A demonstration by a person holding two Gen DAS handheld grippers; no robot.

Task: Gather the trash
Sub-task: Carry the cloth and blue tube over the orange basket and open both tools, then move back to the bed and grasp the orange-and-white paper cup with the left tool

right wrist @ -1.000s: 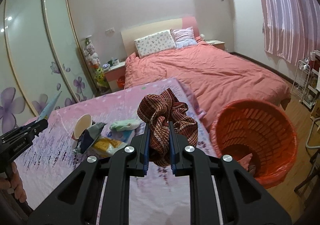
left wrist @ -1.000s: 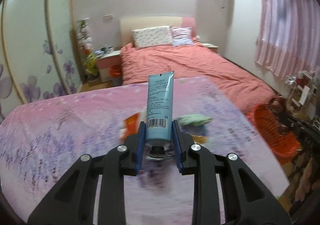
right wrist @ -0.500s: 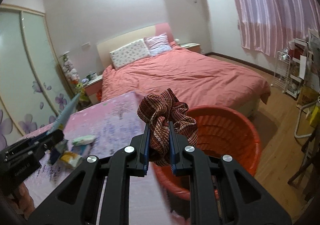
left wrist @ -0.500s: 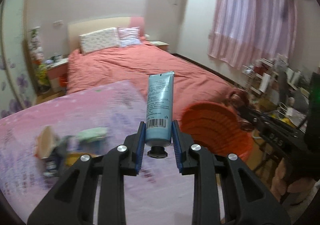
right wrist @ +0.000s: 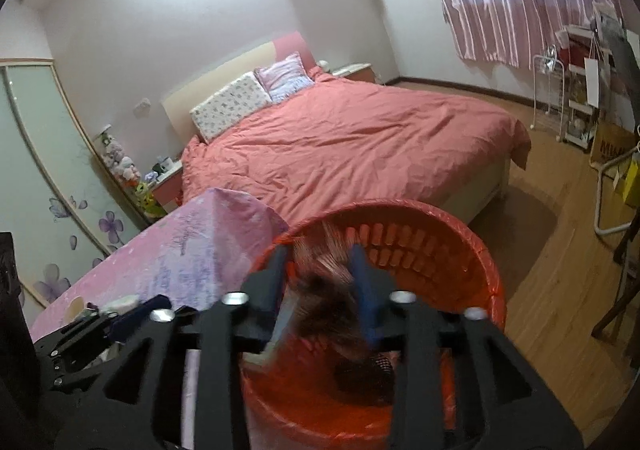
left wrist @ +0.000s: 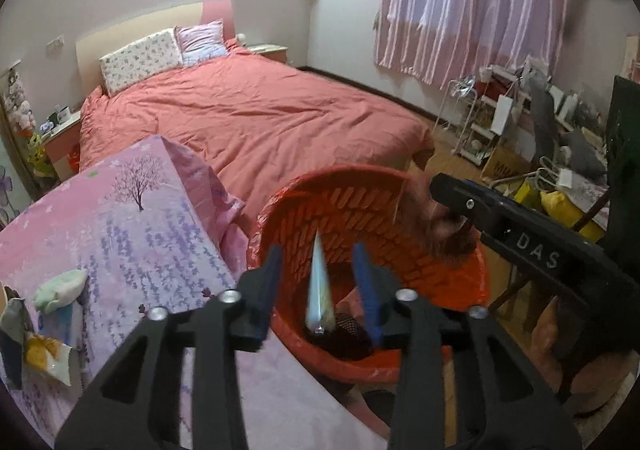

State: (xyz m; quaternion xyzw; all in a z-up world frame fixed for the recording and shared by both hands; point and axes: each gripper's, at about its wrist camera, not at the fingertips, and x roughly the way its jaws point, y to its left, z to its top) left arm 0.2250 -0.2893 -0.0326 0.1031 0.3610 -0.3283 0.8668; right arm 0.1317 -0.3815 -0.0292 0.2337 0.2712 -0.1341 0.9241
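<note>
Blue pads line the left gripper [left wrist: 318, 282], whose jaws are opening: the pale blue tube [left wrist: 319, 290] sits between them, blurred and touching neither pad, over the mouth of the orange basket [left wrist: 360, 210]. On the basket's bottom lies a dark meshy lump [left wrist: 352, 334] next to something pink; what they are is hard to make out. The right gripper [right wrist: 320, 282] is also opening above the same basket, and the brown striped cloth [right wrist: 324, 298] is a smear between its jaws, seemingly loose, though the blur hides any contact. Both grippers tilt downward toward the basket, the right one entering the left view from the right edge, with part of a hand [left wrist: 560, 334] beneath it. Beside the basket stands the desk [left wrist: 132, 250] under a pink floral cover, carrying a green wad [left wrist: 60, 286] and crumpled wrappers [left wrist: 44, 358] cut off at the left edge. Behind is a bed [left wrist: 248, 118] with a coral quilt.
</note>
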